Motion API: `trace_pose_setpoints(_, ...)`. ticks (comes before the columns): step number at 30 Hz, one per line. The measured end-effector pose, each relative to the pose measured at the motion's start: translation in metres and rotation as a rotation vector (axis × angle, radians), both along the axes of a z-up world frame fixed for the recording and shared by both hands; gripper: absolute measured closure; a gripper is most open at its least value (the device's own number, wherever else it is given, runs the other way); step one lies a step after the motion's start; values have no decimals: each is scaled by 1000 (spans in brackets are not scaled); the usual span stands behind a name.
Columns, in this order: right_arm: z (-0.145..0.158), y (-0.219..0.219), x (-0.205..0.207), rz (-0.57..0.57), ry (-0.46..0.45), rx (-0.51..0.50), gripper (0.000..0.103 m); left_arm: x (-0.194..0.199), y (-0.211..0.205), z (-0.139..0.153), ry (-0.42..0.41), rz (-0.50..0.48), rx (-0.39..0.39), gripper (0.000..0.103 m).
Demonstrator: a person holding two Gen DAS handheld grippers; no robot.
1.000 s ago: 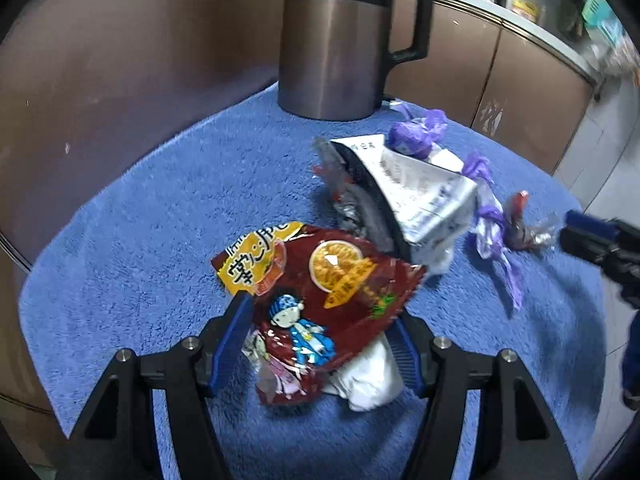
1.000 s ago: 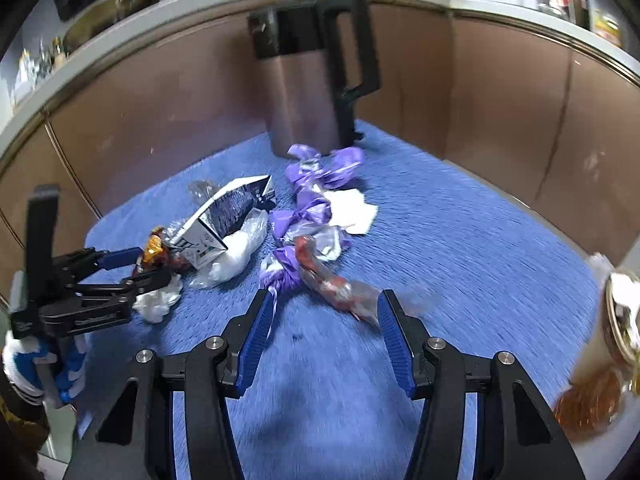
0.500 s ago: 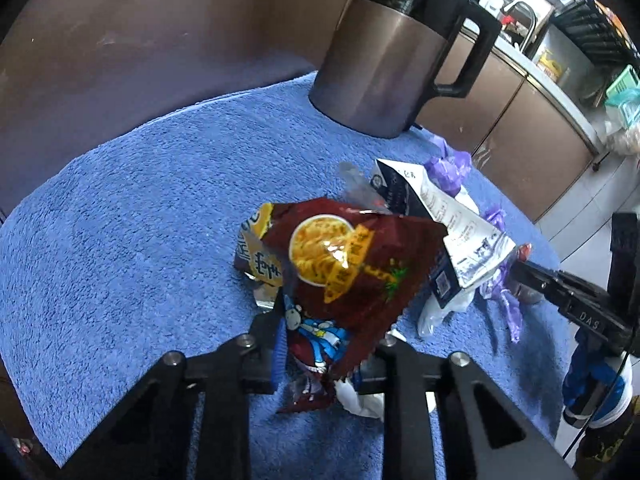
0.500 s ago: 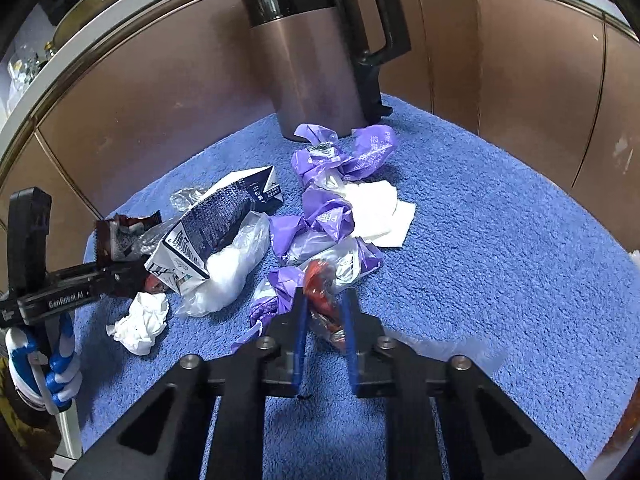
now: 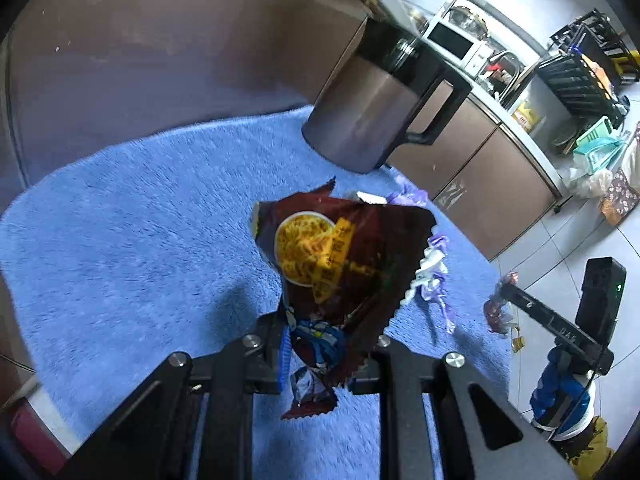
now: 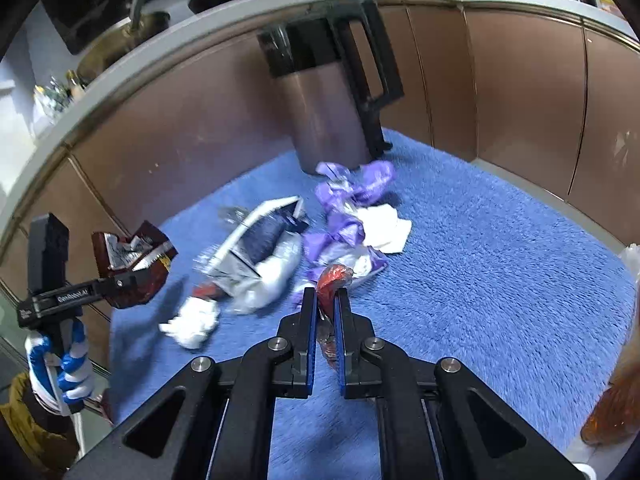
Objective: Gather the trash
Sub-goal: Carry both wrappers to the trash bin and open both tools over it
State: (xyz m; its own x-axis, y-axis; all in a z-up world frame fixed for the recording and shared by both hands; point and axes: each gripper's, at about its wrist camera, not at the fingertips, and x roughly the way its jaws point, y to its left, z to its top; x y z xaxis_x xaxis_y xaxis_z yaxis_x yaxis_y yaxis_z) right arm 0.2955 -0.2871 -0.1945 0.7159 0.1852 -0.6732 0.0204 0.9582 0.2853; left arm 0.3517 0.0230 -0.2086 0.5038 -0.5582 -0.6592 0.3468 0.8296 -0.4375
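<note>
My left gripper (image 5: pixel 324 334) is shut on a dark red noodle snack bag (image 5: pixel 340 256) and holds it above the blue mat (image 5: pixel 140 240); the bag (image 6: pixel 128 268) also shows in the right wrist view, at the left. My right gripper (image 6: pixel 326 300) is shut on a small red candy wrapper (image 6: pixel 334 280), lifted just above the mat (image 6: pixel 500 280); it also shows in the left wrist view (image 5: pixel 496 308). On the mat lie a torn carton (image 6: pixel 260 240), a clear plastic bag (image 6: pixel 272 280), purple wrappers (image 6: pixel 352 188), a white napkin (image 6: pixel 382 226) and a crumpled tissue (image 6: pixel 192 324).
A tall brown kettle (image 6: pixel 328 96) with a black handle stands at the back of the mat, also in the left wrist view (image 5: pixel 372 112). Brown cabinet fronts (image 6: pixel 520 100) curve around the mat. An orange-brown bag (image 6: pixel 616 400) sits at the right edge.
Both grippers have closed and lifted: the left has raised the snack bag off the mat, leaving the tissue behind, and the right has picked up the red candy wrapper.
</note>
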Motion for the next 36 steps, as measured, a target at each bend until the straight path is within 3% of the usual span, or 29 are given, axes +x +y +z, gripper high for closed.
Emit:
trace_pose_setpoints(11,75,25,-63,30,-183,39,95,-63,21,69,-160,16,10,85)
trace_pose_setpoints(24,158,30,-181,0,-427,7,95,-143,0,141,-325,-83,-51,85)
trace_pose_setpoints(32,165,-11,-257,-165,-490,-4,95,-187,-76,154,-361,-277,-47,85)
trace_pose_setpoints(36,143,-47,-290,-309,-448,2,95,-204,-134,139,-332,-405,-22,85)
